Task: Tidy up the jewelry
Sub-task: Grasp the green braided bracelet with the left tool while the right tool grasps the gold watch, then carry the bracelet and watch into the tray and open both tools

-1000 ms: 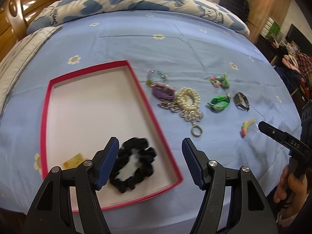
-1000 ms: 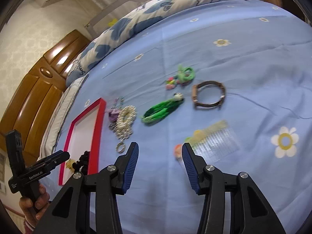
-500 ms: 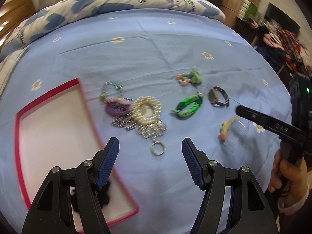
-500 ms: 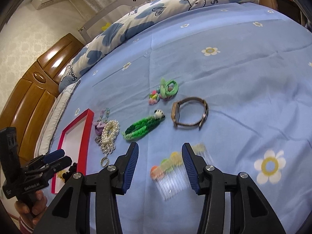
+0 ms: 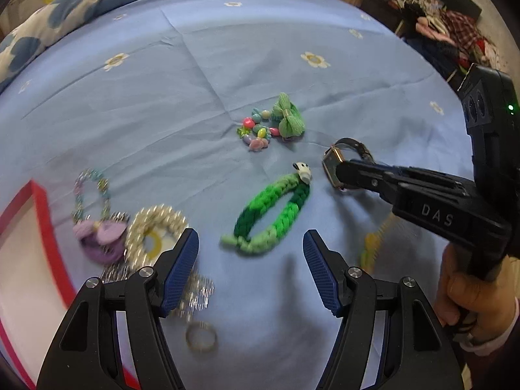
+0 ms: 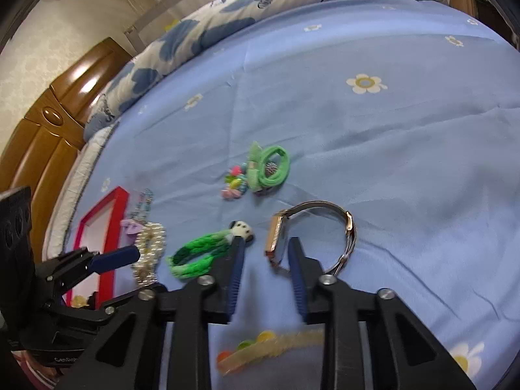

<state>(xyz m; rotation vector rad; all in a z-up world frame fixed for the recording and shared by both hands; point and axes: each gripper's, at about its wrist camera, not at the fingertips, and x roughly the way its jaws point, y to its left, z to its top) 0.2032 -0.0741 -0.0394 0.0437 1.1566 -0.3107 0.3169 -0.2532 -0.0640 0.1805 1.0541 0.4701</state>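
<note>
Watch point(image 6: 312, 227) lies on the blue sheet point(image 6: 406, 149), standing on its edge, face to the left. Right gripper point(image 6: 265, 260) points down at it; jaws have just been closing around the watch face, not yet pressing. Left gripper point(image 5: 250, 260) hangs open.

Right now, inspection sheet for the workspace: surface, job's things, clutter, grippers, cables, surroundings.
Surface: blue flowered sheet, creased.
Job's things: watch, green braid, bead bracelet with green bow, pearl bracelet, purple tie, ring, comb lie on the sheet; red tray at its left.
Clutter: nothing seen.
Grippers: left gripper open over the sheet near the braid; right gripper has just been closing, jaws narrow beside the watch face, no grip seen.
Cables: nothing seen.
Surroundings: patterned quilt, wooden headboard, clothes pile.
</note>
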